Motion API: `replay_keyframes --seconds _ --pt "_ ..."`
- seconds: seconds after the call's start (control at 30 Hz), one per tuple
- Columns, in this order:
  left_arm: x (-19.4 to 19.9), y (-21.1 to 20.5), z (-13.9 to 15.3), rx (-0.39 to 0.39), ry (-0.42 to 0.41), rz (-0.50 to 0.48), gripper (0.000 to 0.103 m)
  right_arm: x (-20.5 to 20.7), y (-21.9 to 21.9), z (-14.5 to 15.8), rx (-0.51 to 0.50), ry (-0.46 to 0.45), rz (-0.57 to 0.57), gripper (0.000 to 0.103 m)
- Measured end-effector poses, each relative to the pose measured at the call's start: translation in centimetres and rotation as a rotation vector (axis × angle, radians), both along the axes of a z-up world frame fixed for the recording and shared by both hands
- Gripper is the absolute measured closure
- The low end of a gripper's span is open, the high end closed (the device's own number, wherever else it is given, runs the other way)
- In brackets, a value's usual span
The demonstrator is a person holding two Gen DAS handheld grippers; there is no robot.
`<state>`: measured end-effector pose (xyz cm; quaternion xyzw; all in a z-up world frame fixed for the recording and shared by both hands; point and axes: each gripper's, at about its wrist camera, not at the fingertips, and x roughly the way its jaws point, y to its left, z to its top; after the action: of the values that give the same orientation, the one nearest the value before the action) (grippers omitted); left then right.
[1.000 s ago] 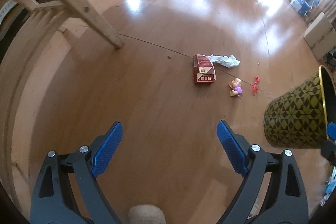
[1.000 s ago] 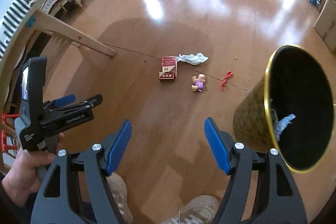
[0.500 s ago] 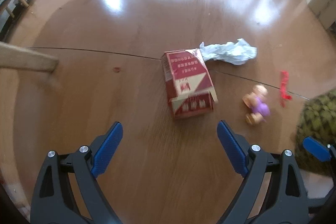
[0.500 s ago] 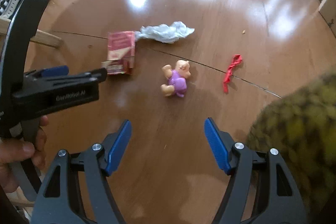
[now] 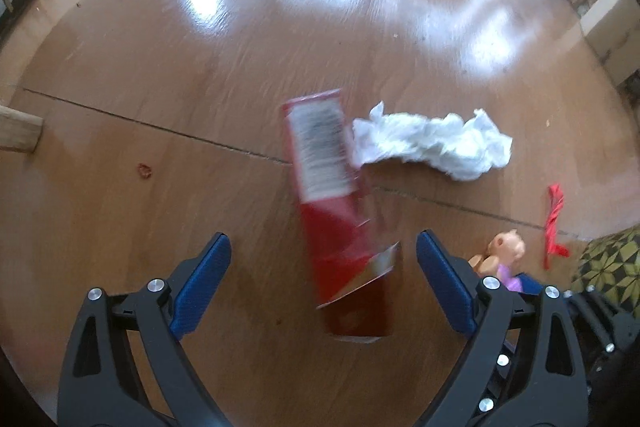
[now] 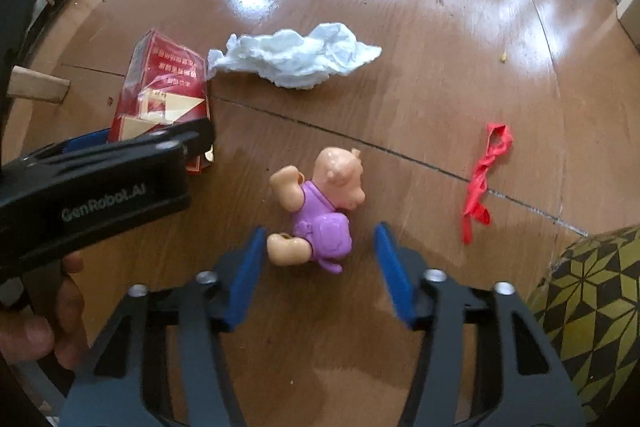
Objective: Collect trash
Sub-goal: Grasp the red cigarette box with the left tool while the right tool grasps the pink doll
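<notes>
A red carton (image 5: 336, 195) lies on the wooden floor, its near end between the open jaws of my left gripper (image 5: 323, 281); nothing is gripped. The carton also shows in the right wrist view (image 6: 164, 95). A crumpled white tissue (image 5: 432, 145) lies just beyond the carton (image 6: 296, 57). A small doll in purple (image 6: 320, 211) lies between the open tips of my right gripper (image 6: 320, 267), not gripped; it peeks in the left wrist view (image 5: 502, 257). A red balloon scrap (image 6: 482, 179) lies to the right (image 5: 554, 221).
A black-and-yellow patterned bin (image 6: 592, 311) stands at the right edge (image 5: 608, 267). A wooden leg end (image 5: 20, 133) rests on the floor at the left. Cardboard boxes (image 5: 616, 31) and clutter sit along the far right wall.
Both grippers have moved down and forward toward the floor. The carton now reaches between the left jaws and the doll sits between the right jaws. Both stay open.
</notes>
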<state>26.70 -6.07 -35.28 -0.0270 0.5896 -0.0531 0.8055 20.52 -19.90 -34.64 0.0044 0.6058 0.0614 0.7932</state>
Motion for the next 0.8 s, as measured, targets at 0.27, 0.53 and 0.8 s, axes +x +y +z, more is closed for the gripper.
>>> replay_keyframes --seconds 0.27,0.53,0.8 --pt "-1.0 0.8 0.0 -0.050 -0.010 0.009 0.038 -0.3 0.3 1.1 0.013 0.012 0.007 0.065" --pt "-6.2 3.1 8.2 0.045 -0.035 -0.036 0.038 -4.8 0.8 9.4 0.031 -0.018 0.029 0.065" --pt "-14.3 3.2 23.8 0.142 -0.118 -0.102 0.038 -12.2 0.5 25.1 0.071 -0.138 0.031 0.065"
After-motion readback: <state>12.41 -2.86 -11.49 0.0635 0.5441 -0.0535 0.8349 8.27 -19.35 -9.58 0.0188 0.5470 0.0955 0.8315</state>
